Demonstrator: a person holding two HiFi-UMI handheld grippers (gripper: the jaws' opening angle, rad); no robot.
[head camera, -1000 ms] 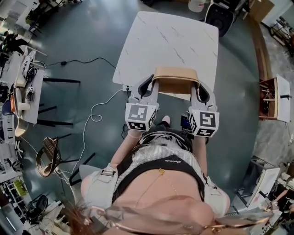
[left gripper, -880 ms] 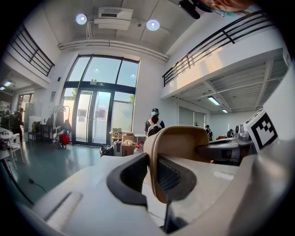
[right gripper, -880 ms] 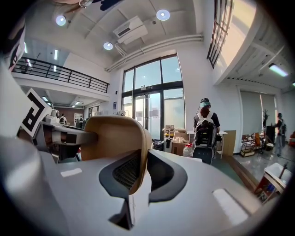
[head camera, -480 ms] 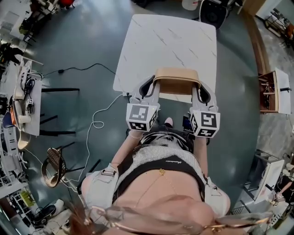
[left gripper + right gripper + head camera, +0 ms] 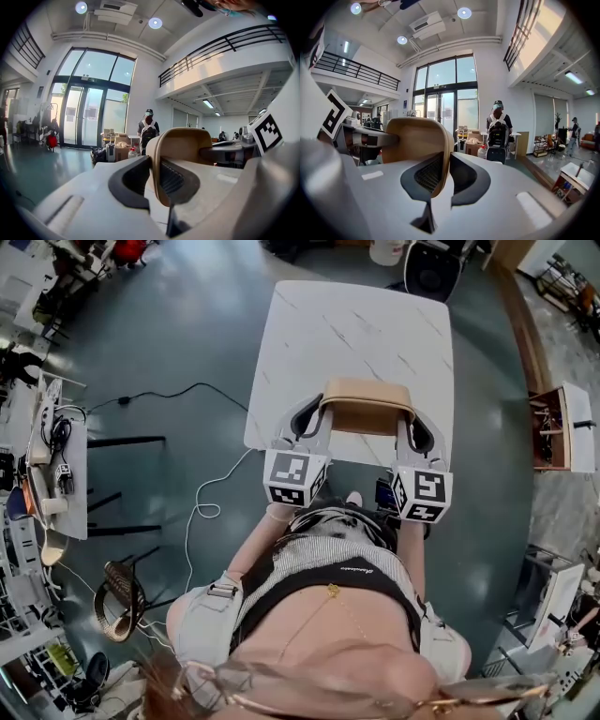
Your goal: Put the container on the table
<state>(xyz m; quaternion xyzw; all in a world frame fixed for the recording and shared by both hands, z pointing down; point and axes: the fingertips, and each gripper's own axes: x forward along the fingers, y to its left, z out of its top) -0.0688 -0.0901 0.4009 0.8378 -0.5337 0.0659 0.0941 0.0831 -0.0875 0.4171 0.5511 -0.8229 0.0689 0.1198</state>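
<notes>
A tan open container (image 5: 366, 407) hangs over the near edge of the white marble table (image 5: 356, 324). My left gripper (image 5: 314, 415) is shut on the container's left wall, and my right gripper (image 5: 412, 423) is shut on its right wall. In the left gripper view the curved tan wall of the container (image 5: 180, 150) sits pinched between the dark pads of that gripper (image 5: 154, 176). The right gripper view has the container (image 5: 417, 140) clamped the same way in the right gripper (image 5: 444, 176). Whether the container's base touches the table is hidden.
A white cable (image 5: 202, 493) trails over the grey floor left of the table. A cluttered bench (image 5: 56, 456) stands at far left and a wooden shelf unit (image 5: 553, 427) at right. A person with a backpack (image 5: 498, 131) stands beyond the table by cardboard boxes.
Both grippers have carried the container forward, from just short of the table's near edge to over it. The grips have not changed.
</notes>
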